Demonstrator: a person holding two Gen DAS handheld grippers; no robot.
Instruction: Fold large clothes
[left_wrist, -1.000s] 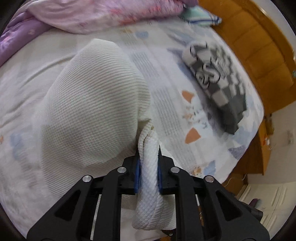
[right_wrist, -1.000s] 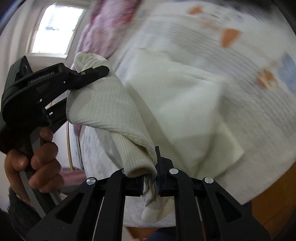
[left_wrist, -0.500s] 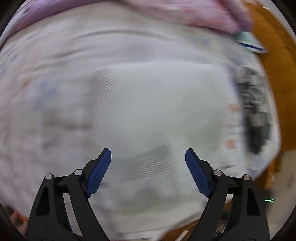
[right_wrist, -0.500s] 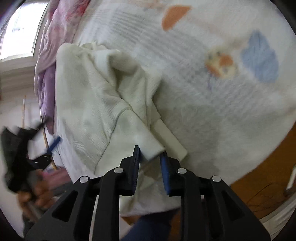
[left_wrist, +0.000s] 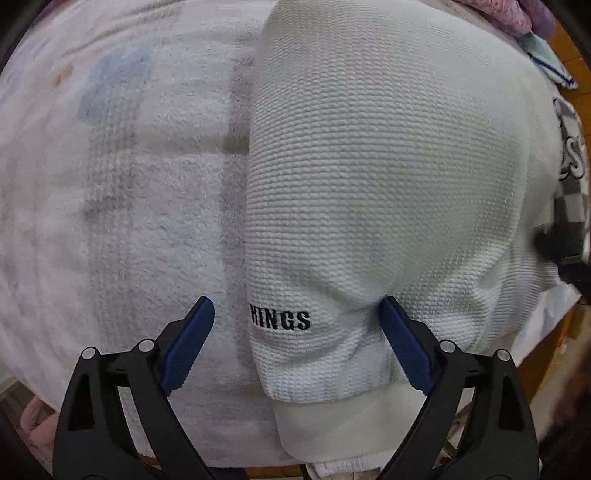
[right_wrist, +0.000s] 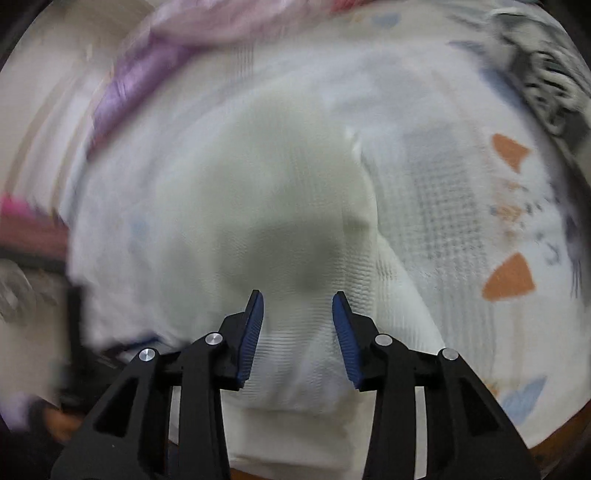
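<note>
garment release is recorded: the white waffle-knit sweater (left_wrist: 388, 177), clamped in both tools a second ago, is now laid folded on the printed bed sheet (left_wrist: 147, 184) near the bed's front edge. the left gripper (left_wrist: 295, 343) is seen with jaws spread wide over the hem beside the "hings" lettering (left_wrist: 280, 319), holding nothing. the right gripper (right_wrist: 297, 332) is likewise parted and empty above the cloth, though that view is blurred. this fold is judged laid; regripping is expected next. a checkered garment (left_wrist: 570, 206) lies beyond.
</note>
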